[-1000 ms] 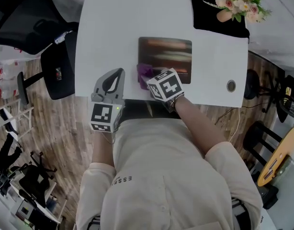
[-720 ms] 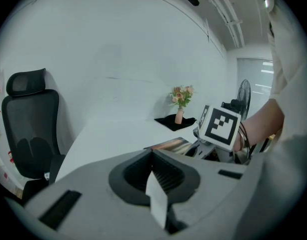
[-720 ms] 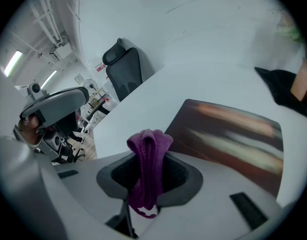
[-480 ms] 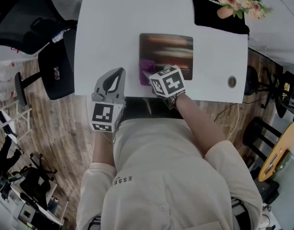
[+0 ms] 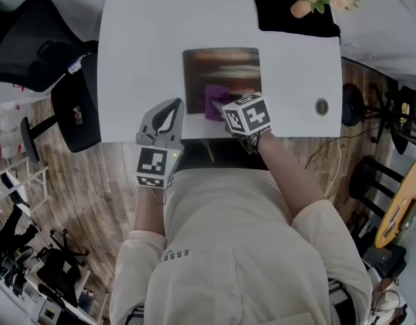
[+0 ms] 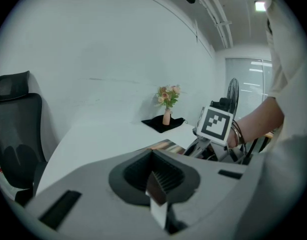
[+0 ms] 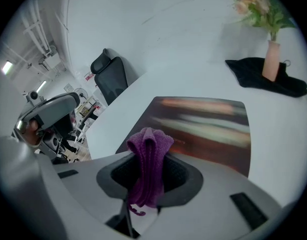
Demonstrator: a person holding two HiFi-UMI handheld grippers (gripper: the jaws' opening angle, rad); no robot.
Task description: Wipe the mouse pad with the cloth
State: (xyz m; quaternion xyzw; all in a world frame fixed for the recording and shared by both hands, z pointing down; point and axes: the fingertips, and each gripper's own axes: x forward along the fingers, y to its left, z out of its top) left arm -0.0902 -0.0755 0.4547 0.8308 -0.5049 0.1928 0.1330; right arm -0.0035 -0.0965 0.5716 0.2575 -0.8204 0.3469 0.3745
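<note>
Head view: holding the purple cloth [image 5: 215, 101] in the right gripper [image 5: 223, 108] over the near part of the mouse pad [image 5: 221, 70], with the left gripper [image 5: 169, 110] at the worktop [image 5: 140, 39] edge, left of the pad.

Left gripper view: closed on nothing, fingers [image 6: 157, 181] pressed together, apart from the cloth.

Right gripper view: clamped on the cloth, bunched upright between the fingers, pad just ahead.

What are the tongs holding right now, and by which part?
Right tongs shut on the purple cloth, clamped across its bunched fold, folded end poking out beyond. Left tongs shut, holding nothing.
</note>
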